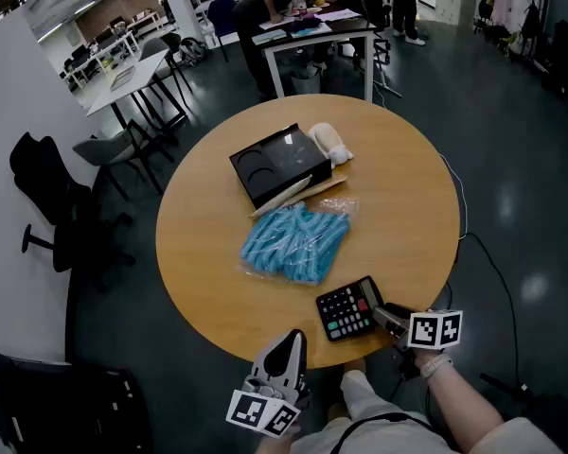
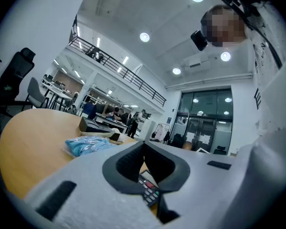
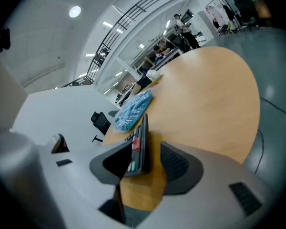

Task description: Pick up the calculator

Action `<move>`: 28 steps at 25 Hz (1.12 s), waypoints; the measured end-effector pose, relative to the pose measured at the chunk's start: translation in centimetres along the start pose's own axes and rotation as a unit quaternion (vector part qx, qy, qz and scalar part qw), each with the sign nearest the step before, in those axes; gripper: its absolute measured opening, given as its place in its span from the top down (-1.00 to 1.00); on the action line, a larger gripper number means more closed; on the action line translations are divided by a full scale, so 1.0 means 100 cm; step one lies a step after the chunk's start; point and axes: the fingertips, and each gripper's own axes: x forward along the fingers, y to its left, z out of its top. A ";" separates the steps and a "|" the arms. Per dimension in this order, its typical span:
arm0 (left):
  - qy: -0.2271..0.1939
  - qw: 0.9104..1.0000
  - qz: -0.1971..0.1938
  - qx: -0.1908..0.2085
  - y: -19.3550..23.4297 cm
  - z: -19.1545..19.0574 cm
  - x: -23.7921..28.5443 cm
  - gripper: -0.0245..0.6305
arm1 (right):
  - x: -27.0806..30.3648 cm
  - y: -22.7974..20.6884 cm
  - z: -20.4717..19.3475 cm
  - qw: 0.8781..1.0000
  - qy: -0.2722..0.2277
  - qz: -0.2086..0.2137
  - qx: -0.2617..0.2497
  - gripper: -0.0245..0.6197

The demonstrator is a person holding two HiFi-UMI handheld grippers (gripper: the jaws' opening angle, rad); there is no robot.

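Observation:
The black calculator [image 1: 348, 310] lies flat near the front edge of the round wooden table [image 1: 407, 206]. My right gripper [image 1: 383, 315] is at the calculator's right end, pointing left and down. In the right gripper view the calculator [image 3: 139, 147] stands edge-on between the jaws of my right gripper [image 3: 150, 151]. Bare wood shows between it and one pad, so the jaws are open. My left gripper [image 1: 292, 340] hovers level off the table's front edge, its tips together and empty. Its own view shows the calculator [image 2: 148, 191] just past the shut tips of the left gripper [image 2: 143, 144].
A clear bag of blue items [image 1: 296, 242] lies at the table's middle, beyond the calculator. Behind it are a black box [image 1: 279, 164], a wooden stick and a white bundle [image 1: 329, 142]. Chairs, desks and people fill the room beyond.

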 end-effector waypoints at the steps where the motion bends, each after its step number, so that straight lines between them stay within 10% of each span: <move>1: -0.001 1.000 0.002 -0.001 0.002 0.001 0.005 0.90 | 0.004 0.000 -0.002 1.000 0.008 0.007 0.012 0.35; 17: -0.009 0.998 -0.007 0.069 0.027 0.041 0.089 0.90 | 0.023 0.011 0.000 0.986 0.087 0.100 0.104 0.74; 22: -0.021 0.998 -0.005 0.063 0.043 0.056 0.109 0.90 | 0.008 0.038 0.057 0.977 0.015 0.149 0.151 0.74; 28: -0.034 0.997 -0.013 0.069 0.054 0.077 0.123 0.90 | 0.001 0.099 0.138 0.980 -0.025 0.186 0.071 0.74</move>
